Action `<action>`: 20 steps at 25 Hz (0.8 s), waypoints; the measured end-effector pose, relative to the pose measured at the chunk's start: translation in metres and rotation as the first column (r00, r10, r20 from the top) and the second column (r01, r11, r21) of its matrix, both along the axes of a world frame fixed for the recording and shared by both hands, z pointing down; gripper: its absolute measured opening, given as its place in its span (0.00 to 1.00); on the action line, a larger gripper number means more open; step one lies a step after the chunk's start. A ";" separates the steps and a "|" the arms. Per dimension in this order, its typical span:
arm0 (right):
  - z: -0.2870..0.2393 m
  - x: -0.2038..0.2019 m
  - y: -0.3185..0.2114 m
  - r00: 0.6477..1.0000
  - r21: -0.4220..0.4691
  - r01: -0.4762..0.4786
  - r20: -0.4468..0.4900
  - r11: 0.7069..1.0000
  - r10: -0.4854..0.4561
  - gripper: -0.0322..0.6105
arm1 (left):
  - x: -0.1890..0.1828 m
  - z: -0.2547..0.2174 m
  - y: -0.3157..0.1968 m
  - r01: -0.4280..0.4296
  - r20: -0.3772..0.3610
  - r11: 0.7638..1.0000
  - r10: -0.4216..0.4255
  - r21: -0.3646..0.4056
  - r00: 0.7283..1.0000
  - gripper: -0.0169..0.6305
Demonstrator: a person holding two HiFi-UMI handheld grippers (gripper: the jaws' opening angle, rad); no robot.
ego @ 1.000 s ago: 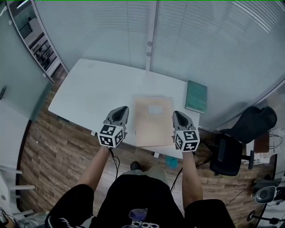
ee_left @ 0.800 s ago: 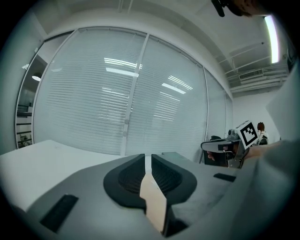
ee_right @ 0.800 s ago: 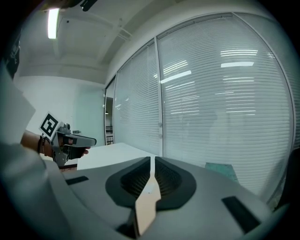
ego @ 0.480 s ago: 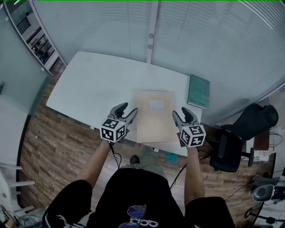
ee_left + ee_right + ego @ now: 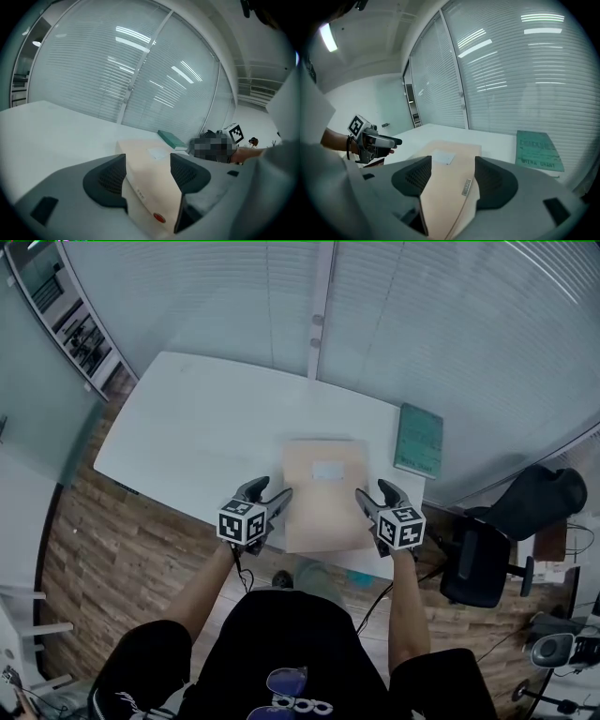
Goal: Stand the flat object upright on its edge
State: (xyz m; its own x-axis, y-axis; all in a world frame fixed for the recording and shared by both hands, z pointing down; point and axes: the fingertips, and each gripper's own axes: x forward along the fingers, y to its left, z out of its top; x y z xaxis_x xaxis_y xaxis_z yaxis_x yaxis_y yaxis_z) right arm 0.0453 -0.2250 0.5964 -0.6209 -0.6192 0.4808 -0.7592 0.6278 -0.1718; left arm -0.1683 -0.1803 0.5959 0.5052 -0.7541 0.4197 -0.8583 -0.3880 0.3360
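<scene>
A flat tan folder-like object [image 5: 325, 486] with a pale label lies flat on the white table [image 5: 197, 427], near its front edge. My left gripper [image 5: 272, 502] is at the object's near left corner and my right gripper [image 5: 373, 502] at its near right corner. Both pairs of jaws are opening. In the left gripper view the tan object [image 5: 151, 161] runs between the wide-apart jaws of the left gripper [image 5: 147, 176]. In the right gripper view the object [image 5: 452, 161] likewise lies between the spread jaws of the right gripper [image 5: 451, 180]. Neither pair visibly clamps it.
A green book [image 5: 418, 440] lies flat at the table's far right corner, also seen as the green book [image 5: 538, 149] right of the tan object. A black office chair [image 5: 506, 531] stands to the right of the table. Slatted blinds close off the far side.
Both grippers have gone from shut to wide open and have moved in to the tan object's near corners, which now lie between their jaws.
</scene>
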 end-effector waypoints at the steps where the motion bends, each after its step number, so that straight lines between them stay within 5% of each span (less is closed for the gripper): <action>1: 0.007 0.001 -0.002 1.000 -0.020 0.001 -0.003 1.000 -0.001 0.49 | 0.002 0.007 -0.001 -0.006 -0.001 1.000 0.006 -0.019 1.000 0.46; 10: 0.066 0.009 -0.021 0.999 -0.228 0.020 0.039 0.974 -0.012 0.53 | 0.010 0.058 -0.015 -0.023 -0.007 0.987 0.022 -0.159 1.000 0.49; 20: 0.091 -0.001 -0.022 0.975 -0.426 0.123 0.222 0.896 -0.029 0.53 | 0.022 0.077 -0.017 -0.064 -0.120 0.964 0.033 -0.258 0.992 0.46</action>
